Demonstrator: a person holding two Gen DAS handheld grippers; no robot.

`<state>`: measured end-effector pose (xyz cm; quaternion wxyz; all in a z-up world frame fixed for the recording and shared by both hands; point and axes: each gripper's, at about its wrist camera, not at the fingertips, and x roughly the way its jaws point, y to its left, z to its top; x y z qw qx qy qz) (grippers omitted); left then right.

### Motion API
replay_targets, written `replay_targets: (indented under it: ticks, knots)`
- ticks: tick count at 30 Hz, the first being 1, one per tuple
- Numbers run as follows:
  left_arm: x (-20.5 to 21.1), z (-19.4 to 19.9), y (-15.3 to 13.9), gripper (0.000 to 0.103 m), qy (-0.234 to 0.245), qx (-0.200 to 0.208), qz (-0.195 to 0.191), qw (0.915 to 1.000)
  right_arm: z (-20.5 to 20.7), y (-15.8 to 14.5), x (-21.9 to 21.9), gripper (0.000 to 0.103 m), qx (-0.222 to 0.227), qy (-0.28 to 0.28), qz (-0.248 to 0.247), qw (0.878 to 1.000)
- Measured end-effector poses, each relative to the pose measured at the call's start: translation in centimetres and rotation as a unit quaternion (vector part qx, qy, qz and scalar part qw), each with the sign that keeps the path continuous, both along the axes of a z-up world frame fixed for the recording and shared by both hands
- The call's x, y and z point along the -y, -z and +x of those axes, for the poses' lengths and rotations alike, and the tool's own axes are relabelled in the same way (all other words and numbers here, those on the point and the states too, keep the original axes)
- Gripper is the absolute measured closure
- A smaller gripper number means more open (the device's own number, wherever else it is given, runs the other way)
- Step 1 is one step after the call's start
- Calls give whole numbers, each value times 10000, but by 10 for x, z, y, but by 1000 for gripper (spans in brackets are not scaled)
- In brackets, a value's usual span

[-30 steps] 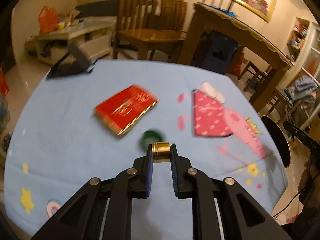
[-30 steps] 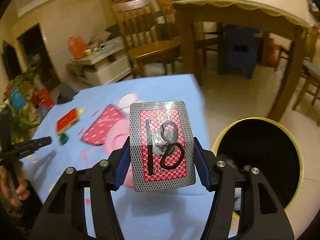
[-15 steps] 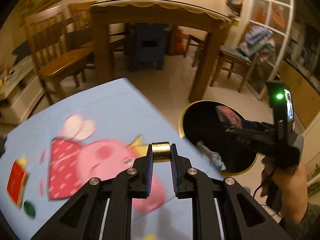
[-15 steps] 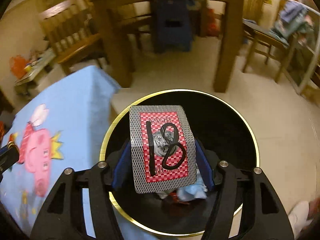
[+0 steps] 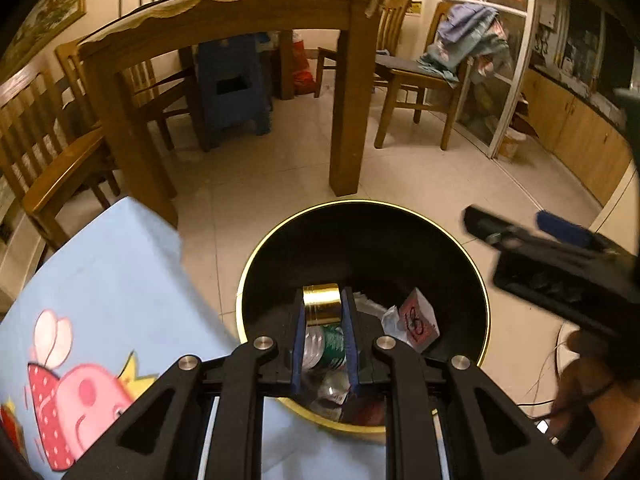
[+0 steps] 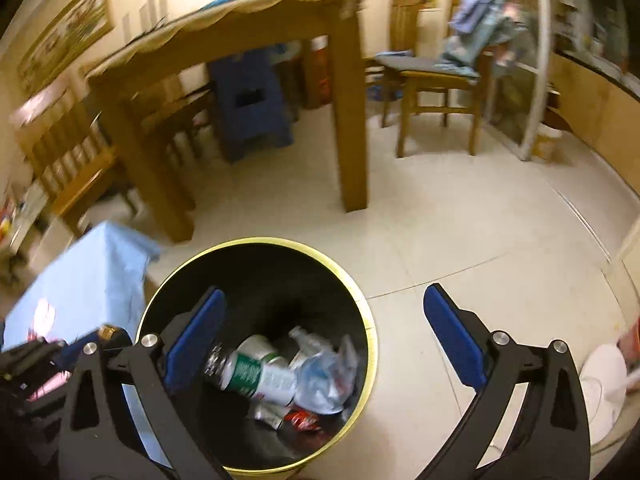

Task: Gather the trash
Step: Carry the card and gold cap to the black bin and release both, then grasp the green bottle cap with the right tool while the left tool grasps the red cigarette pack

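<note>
My left gripper (image 5: 322, 308) is shut on a gold cap (image 5: 321, 305) and holds it over the black trash bin (image 5: 360, 205) with a gold rim. The red checked card box (image 5: 418, 320) lies inside the bin among a green-labelled bottle (image 5: 334, 346) and crumpled plastic. My right gripper (image 6: 324, 334) is open and empty, above the bin's right edge (image 6: 370, 320). The bottle (image 6: 260, 376) and crumpled plastic (image 6: 324, 376) show below it. The right gripper appears in the left wrist view (image 5: 560, 256) at the right.
The blue cartoon tablecloth (image 5: 100, 300) covers the low table left of the bin. A wooden dining table (image 5: 348, 92), chairs (image 5: 416, 80) and a blue stool (image 5: 232, 84) stand behind on the tiled floor.
My right gripper has opened and the red checked card box has dropped into the bin. My left gripper has swung right from over the tablecloth to over the bin, still holding the gold cap.
</note>
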<state>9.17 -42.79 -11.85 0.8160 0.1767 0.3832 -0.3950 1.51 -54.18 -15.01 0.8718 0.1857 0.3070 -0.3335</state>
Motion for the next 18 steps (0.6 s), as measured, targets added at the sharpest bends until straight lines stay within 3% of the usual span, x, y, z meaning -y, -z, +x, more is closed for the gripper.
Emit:
replay_targets:
  ticks: [3, 6, 11, 13, 15, 18]
  knots:
    - [9, -5, 4, 40, -33, 152, 54, 9999, -19, -7, 11, 6, 205, 323, -78, 9992]
    - [3, -6, 6, 38, 7, 124, 51, 9999, -31, -14, 14, 6, 469, 404, -63, 9981]
    - [-12, -1, 1, 38, -119, 98, 45, 9999, -25, -21, 3, 6, 453, 197, -190, 9986]
    - [-26, -2, -5, 32, -208, 165, 33, 9996, -14, -23, -8, 6, 407, 40, -269, 9988]
    - [-45, -4, -12, 24, -297, 261, 27, 9992, -6, -24, -16, 6, 461, -203, -270, 9984]
    - [-88, -10, -21, 20, -440, 464, 79, 9979, 13, -26, -41, 6, 618, -1028, -228, 9925]
